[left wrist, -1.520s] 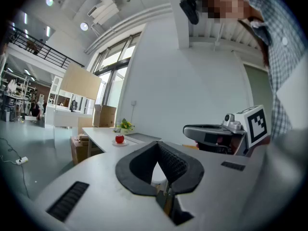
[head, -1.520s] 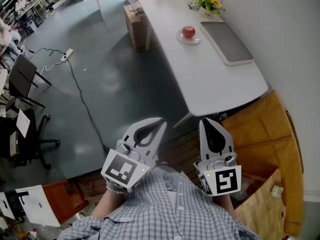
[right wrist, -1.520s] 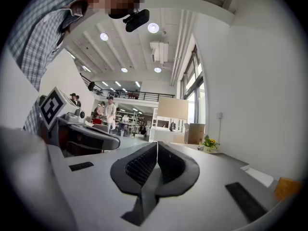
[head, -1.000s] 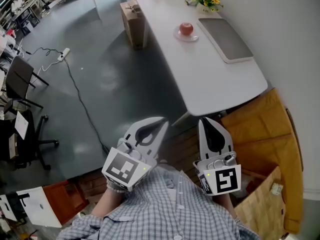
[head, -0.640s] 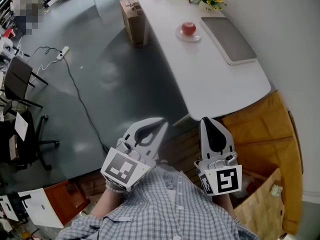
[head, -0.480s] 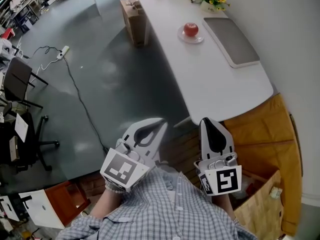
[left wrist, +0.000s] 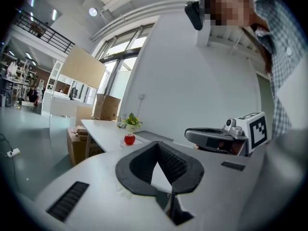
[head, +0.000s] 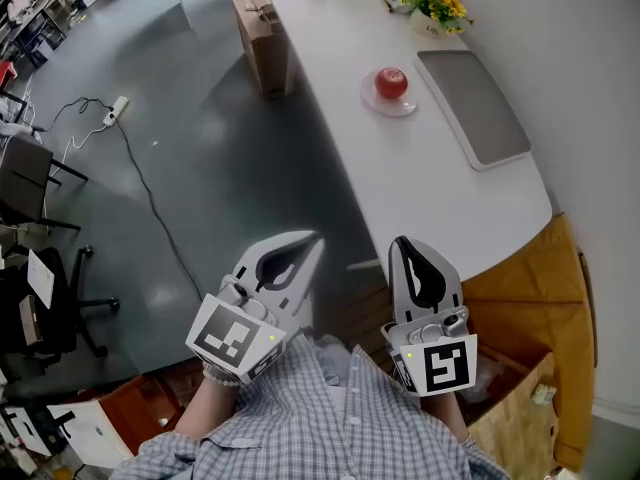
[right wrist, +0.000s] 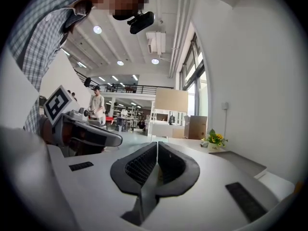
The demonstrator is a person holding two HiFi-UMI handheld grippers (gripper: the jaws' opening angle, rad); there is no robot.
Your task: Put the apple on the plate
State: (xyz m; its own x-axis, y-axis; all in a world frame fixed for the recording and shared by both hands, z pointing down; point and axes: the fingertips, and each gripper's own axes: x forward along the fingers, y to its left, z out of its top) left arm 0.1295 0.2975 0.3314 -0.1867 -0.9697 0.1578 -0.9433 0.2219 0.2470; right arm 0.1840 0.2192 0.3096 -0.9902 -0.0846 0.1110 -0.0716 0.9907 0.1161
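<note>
A red apple rests on a small clear plate at the far part of the white table. In the left gripper view the apple is small and distant, on the plate. Held close to my checked shirt, well short of the table, my left gripper is shut with nothing in it. My right gripper beside it is shut and empty too. Each gripper view shows its own closed jaws, for the left gripper and the right gripper. The right gripper view does not show the apple.
A grey flat pad lies right of the plate, and a flower pot stands at the table's far end. A cardboard box stands on the floor beside the table. A cable runs across the floor; wooden crates sit right.
The head view has shifted, so the table and apple sit lower and nearer in frame. Both grippers stay shut near my chest. The apple has stayed on the plate.
</note>
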